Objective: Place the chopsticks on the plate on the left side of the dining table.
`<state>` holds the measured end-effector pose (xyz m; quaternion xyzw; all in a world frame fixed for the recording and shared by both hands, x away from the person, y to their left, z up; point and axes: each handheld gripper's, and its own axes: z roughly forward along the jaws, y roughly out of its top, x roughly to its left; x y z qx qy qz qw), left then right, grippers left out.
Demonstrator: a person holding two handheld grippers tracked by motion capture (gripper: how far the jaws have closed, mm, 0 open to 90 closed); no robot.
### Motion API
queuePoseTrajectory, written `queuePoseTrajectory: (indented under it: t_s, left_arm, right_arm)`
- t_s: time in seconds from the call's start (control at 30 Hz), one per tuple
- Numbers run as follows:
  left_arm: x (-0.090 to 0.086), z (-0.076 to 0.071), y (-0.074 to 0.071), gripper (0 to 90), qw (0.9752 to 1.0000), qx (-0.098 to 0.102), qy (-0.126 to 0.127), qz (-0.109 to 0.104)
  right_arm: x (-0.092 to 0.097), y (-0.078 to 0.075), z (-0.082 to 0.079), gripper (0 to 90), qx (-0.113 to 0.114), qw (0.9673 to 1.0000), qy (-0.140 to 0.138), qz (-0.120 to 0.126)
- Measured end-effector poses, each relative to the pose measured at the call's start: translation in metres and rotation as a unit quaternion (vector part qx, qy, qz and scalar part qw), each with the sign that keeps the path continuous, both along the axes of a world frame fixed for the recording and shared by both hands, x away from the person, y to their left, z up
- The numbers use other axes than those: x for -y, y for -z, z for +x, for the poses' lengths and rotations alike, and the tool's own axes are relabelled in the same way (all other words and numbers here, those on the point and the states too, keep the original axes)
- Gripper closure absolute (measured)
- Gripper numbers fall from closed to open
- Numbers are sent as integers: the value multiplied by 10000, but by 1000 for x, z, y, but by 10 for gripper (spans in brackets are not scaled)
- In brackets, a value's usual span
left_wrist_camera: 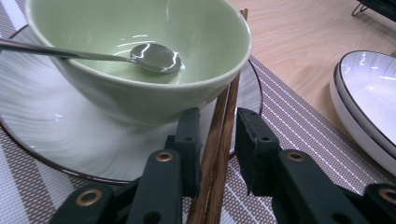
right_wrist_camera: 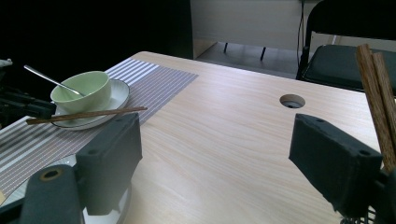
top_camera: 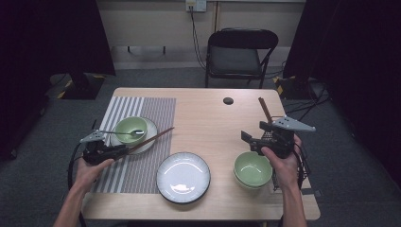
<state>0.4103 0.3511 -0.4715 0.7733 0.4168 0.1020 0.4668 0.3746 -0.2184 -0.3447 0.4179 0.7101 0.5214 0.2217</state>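
**Chopsticks laid at the first place, second setting unfinished**

Pale wood makes up the table (top_camera: 208,118), with a striped placemat (top_camera: 142,106) on the person's left and a black folding chair (top_camera: 239,52) beyond the far edge. On the mat a green bowl (top_camera: 131,128) holding a spoon (left_wrist_camera: 154,56) sits on a white plate (left_wrist_camera: 51,126), and a pair of chopsticks (left_wrist_camera: 222,135) rests across that plate's rim just beside the bowl. The left gripper (left_wrist_camera: 218,135) straddles the chopsticks, its jaws parted with a gap on the right side; whether the left pad touches the wood I cannot tell, so this looks like a release, the laying-down nearly done.

Toward the near edge a second plate (top_camera: 183,177) stands bare, and stacked green bowls (top_camera: 253,169) wait just beside the right hand. The right gripper (right_wrist_camera: 215,154) hovers over bare table, jaws spread wide and holding nothing, with more chopsticks (right_wrist_camera: 376,98) upright in a holder close by. Judging from this, a bowl, a spoon and chopsticks for the bare plate remain to be placed.
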Motion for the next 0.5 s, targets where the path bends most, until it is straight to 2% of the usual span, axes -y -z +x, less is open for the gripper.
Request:
queuePoseTrajectory:
  t_s: [0.23, 0.5]
  left_arm:
    - [3, 2, 4, 688, 9999, -65, -5, 139]
    - [6, 3, 6, 730, 9997, -84, 30, 210]
  right_arm:
    - [0, 0, 0, 163, -8, 10000, 4, -5]
    - [0, 0, 0, 163, -6, 10000, 12, 6]
